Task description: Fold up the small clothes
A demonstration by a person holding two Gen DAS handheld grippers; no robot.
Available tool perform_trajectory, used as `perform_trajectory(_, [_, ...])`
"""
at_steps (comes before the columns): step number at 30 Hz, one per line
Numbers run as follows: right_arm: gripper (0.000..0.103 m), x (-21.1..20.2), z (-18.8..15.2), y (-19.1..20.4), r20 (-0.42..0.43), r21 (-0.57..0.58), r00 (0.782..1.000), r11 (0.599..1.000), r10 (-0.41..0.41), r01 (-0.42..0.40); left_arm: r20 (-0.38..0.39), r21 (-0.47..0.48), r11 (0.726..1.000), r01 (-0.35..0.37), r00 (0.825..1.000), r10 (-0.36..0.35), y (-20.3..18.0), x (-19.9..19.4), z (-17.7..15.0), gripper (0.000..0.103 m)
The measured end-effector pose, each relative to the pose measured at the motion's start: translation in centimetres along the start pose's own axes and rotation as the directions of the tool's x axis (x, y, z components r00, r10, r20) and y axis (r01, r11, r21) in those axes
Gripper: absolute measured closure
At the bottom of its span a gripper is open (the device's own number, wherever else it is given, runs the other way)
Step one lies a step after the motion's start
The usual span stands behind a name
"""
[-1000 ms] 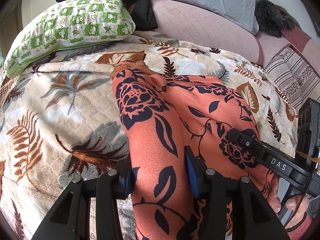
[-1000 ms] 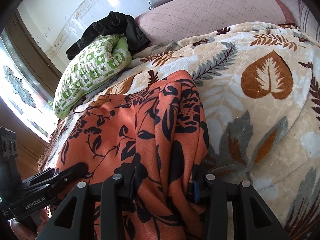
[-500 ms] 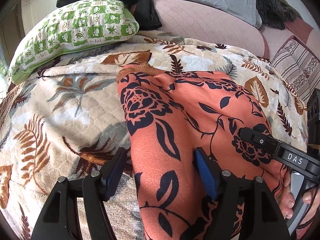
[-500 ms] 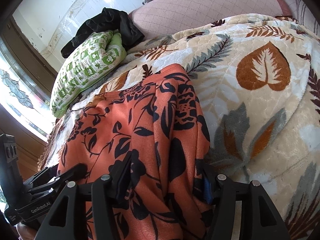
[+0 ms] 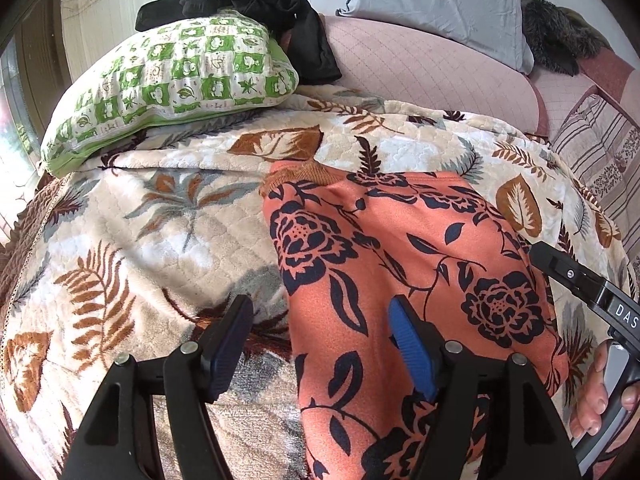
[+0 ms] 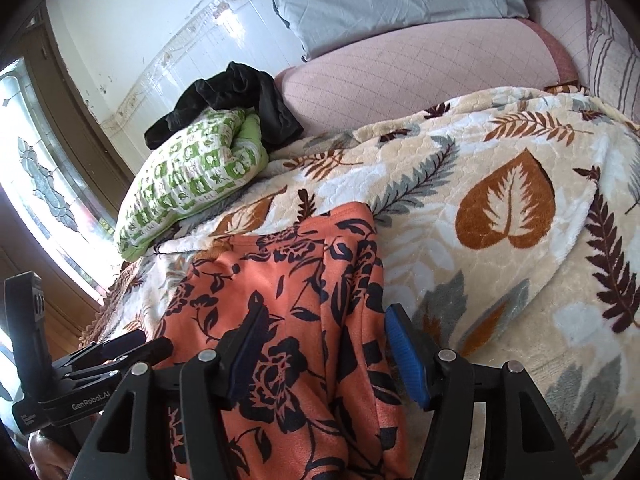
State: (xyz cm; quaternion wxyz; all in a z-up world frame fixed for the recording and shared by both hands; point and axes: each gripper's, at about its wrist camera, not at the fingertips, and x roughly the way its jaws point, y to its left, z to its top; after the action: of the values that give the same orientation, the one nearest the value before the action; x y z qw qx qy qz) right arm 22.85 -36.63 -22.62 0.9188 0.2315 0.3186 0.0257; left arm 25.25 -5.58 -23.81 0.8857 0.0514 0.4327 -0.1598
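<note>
An orange garment with a dark floral print [image 5: 400, 264] lies folded lengthwise on a leaf-patterned blanket [image 5: 132, 232]. It also shows in the right wrist view [image 6: 296, 320]. My left gripper [image 5: 320, 340] is open over the garment's near left edge, holding nothing. My right gripper [image 6: 324, 352] is open over the garment's near right edge, holding nothing. The right gripper shows at the right of the left wrist view [image 5: 576, 280]. The left gripper shows at the lower left of the right wrist view [image 6: 100, 364].
A green and white patterned pillow [image 5: 172, 80] lies at the back left with black clothing [image 5: 256, 4] on it. A pink quilted cushion [image 5: 432, 64] and a grey pillow [image 5: 436, 0] sit behind. A striped cushion [image 5: 600, 160] is at the right.
Both grippers have opened and let go of the garment, which now lies flatter on the blanket. Both have drawn back slightly toward the near edge.
</note>
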Motion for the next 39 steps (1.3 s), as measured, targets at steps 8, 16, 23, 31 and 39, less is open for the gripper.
perform_trajectory(8, [0.05, -0.2, -2.2, 3.2, -0.057, -0.104, 0.997, 0.993, 0.057, -0.062, 0.009, 0.032, 0.994, -0.103, 0.995, 0.103, 0.6, -0.1, -1.0, 0.029])
perform_trajectory(16, [0.049, 1.0, -4.1, 3.6, -0.105, -0.196, 0.989, 0.977, -0.101, 0.079, 0.003, 0.006, 0.989, -0.147, 0.989, 0.147, 1.0, -0.3, -2.2, 0.02])
perform_trajectory(23, [0.049, -6.9, -4.0, 4.8, 0.061, -0.192, 0.993, 0.976, -0.097, 0.107, 0.095, 0.033, 0.966, -0.255, 0.963, 0.251, -0.5, -6.5, -3.6, 0.018])
perform_trajectory(31, [0.047, -15.3, -5.3, 6.9, 0.146, -0.192, 0.98, 0.968, -0.135, 0.162, 0.212, -0.038, 0.947, -0.32, 0.923, 0.32, -0.4, -16.2, -5.1, 0.015])
perform_trajectory(39, [0.044, -21.9, -5.3, 11.2, 0.207, -0.244, 0.971, 0.955, -0.116, 0.166, 0.356, -0.108, 0.898, -0.426, 0.827, 0.435, -0.8, -25.2, -6.0, 0.004])
